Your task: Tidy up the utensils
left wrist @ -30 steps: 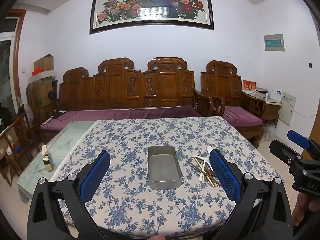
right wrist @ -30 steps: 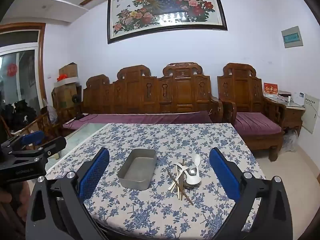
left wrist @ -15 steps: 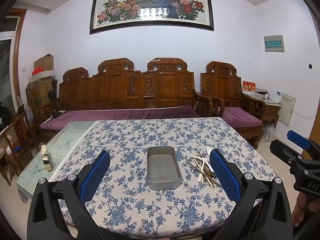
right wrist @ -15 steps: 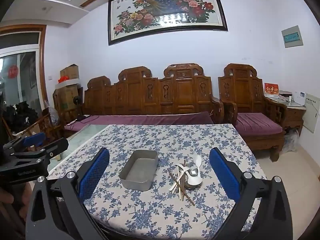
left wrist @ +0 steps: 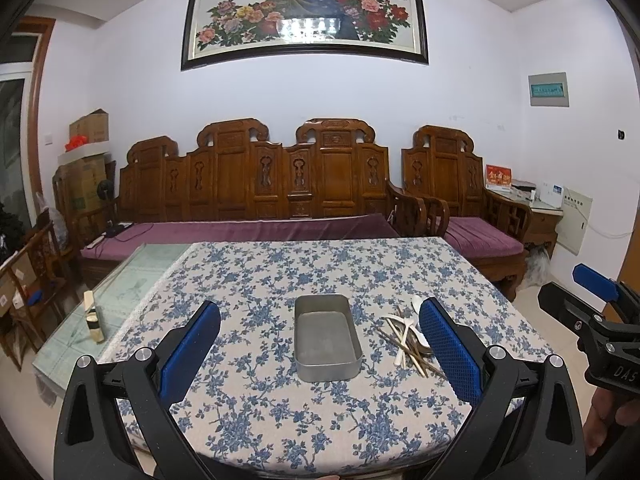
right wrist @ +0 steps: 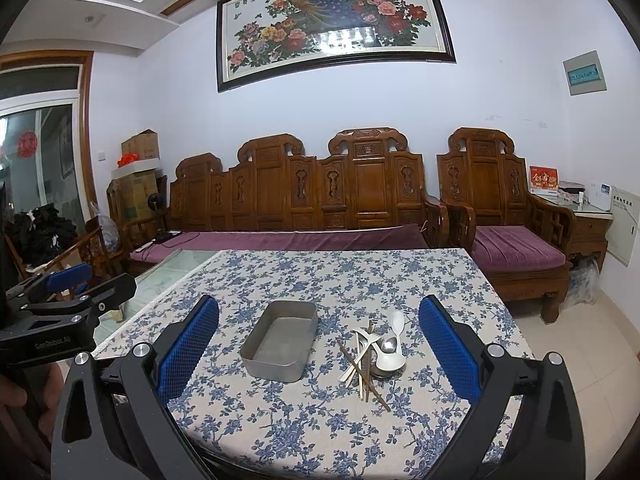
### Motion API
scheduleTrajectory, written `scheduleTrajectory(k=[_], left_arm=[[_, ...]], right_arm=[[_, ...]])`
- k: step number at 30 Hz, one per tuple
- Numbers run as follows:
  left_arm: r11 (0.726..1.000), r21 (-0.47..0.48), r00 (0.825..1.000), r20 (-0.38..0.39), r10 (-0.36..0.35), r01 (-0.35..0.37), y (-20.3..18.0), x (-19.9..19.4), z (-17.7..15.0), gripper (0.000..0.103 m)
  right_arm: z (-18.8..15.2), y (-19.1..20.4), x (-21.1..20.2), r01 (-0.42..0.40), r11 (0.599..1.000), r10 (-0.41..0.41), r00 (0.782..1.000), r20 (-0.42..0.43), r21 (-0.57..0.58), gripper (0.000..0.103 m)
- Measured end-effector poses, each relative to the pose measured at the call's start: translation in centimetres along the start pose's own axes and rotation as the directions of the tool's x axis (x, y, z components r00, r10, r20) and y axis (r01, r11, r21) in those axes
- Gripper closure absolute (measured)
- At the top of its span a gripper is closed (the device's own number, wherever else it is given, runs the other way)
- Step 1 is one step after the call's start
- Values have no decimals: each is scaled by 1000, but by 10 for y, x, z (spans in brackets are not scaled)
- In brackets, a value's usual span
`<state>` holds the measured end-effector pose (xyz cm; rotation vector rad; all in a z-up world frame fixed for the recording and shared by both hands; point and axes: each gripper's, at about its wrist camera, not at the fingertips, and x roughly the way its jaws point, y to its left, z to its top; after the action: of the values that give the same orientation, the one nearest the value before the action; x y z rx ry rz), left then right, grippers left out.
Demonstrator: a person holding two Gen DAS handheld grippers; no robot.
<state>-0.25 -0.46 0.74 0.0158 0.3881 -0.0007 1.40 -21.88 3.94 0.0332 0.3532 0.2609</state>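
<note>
A rectangular metal tin (left wrist: 326, 336) is sitting open and empty near the middle of a table draped in a blue-flowered tablecloth (left wrist: 280, 408), and just to its right a loose heap of utensils (right wrist: 374, 354) is lying on the cloth, close beside the tin but not touching it. In the heap, brown chopsticks (right wrist: 360, 372) are crossing over pale ones, a white plastic spoon (right wrist: 396, 328) is pointing away toward the far side, and a metal spoon (right wrist: 387, 345) is resting with its bowl against the white one. The left gripper (left wrist: 320, 352) is hovering over the near edge of the table with its blue-padded fingers (left wrist: 192, 350) spread wide, holding nothing, the tin showing between them. The right gripper (right wrist: 318, 352) is hanging level with it to the right, its own fingers (right wrist: 448, 350) equally far apart and gripping nothing, framing both tin and heap. Beyond the table a carved wooden sofa (left wrist: 256, 184) with purple cushions is standing against the wall, under a framed peacock painting (left wrist: 304, 12)
</note>
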Motion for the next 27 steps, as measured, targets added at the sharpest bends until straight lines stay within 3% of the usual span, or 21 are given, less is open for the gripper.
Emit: scheduleTrajectory(k=[27], left_arm=[[1000, 10, 1000, 15, -3, 3, -1, -8, 6, 6]], right_arm=[[4, 6, -6, -5, 1000, 5, 1000, 4, 6, 3]])
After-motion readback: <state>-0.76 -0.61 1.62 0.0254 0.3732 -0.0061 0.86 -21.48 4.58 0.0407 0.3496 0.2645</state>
